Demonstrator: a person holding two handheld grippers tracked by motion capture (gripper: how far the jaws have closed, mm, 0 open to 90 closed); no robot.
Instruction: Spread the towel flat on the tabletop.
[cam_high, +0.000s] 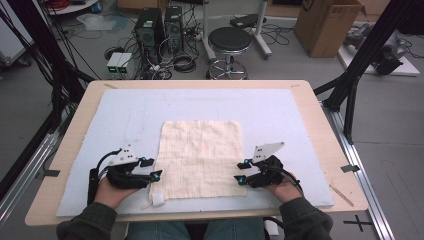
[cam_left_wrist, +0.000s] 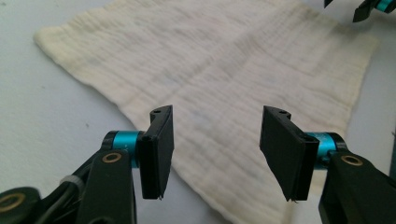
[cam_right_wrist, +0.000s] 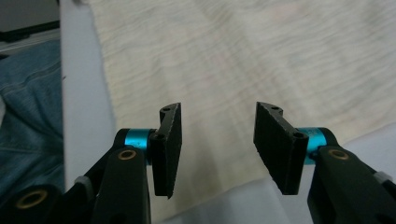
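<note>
A cream, roughly square cloth (cam_high: 201, 157) lies flat on the pale blue mat (cam_high: 125, 112). My left gripper (cam_high: 151, 169) is open at the cloth's near left edge, jaws pointing right toward it. In the left gripper view the cloth (cam_left_wrist: 224, 79) spreads beyond the open gripper (cam_left_wrist: 215, 154), with nothing between the jaws. My right gripper (cam_high: 241, 171) is open at the cloth's near right corner, pointing left. In the right gripper view the open gripper (cam_right_wrist: 217, 147) hovers over the cloth (cam_right_wrist: 243, 60) near its edge.
The mat covers a wooden table (cam_high: 320, 127). A small white tag (cam_high: 158, 199) sticks out at the cloth's near left corner. Beyond the table stand a black stool (cam_high: 229, 42), computer towers (cam_high: 150, 30) and a cardboard box (cam_high: 325, 25). The other gripper's fingertips (cam_left_wrist: 371, 8) show far off.
</note>
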